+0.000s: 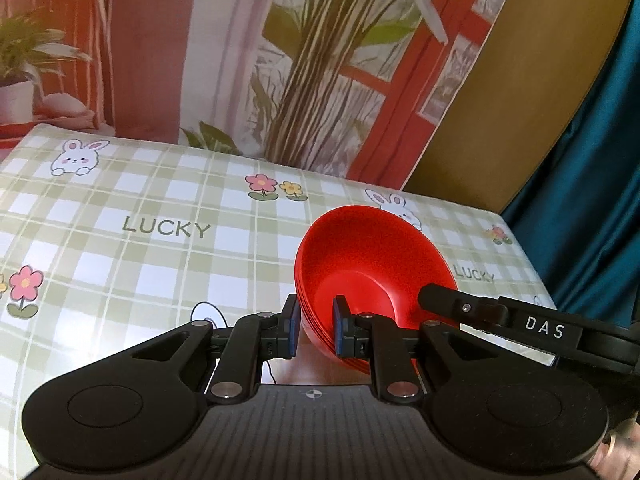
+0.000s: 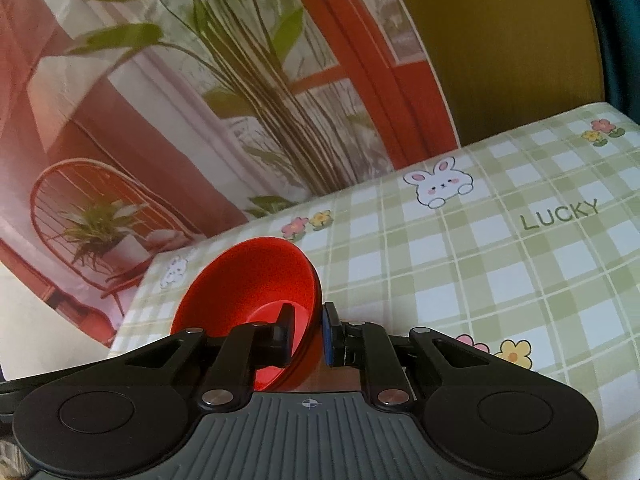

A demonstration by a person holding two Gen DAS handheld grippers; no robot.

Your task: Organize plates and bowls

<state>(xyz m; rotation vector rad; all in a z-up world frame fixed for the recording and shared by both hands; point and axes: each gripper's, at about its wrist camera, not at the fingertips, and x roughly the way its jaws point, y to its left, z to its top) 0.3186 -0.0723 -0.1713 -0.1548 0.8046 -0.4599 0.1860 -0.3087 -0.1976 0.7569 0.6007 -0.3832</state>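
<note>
A stack of red bowls (image 1: 372, 272) is held tilted above the checked tablecloth (image 1: 160, 240). My left gripper (image 1: 318, 326) is shut on the stack's near left rim, one finger outside and one inside. My right gripper (image 2: 306, 330) is shut on the opposite rim of the red bowls (image 2: 248, 280), its left finger inside and its right finger outside. One right gripper finger (image 1: 460, 304) shows in the left wrist view at the bowls' right side.
The table carries a green and white cloth (image 2: 480, 260) with rabbits, flowers and the word LUCKY. A printed backdrop with plants and a red door (image 1: 280, 60) stands behind it. A teal curtain (image 1: 592, 180) hangs at the right.
</note>
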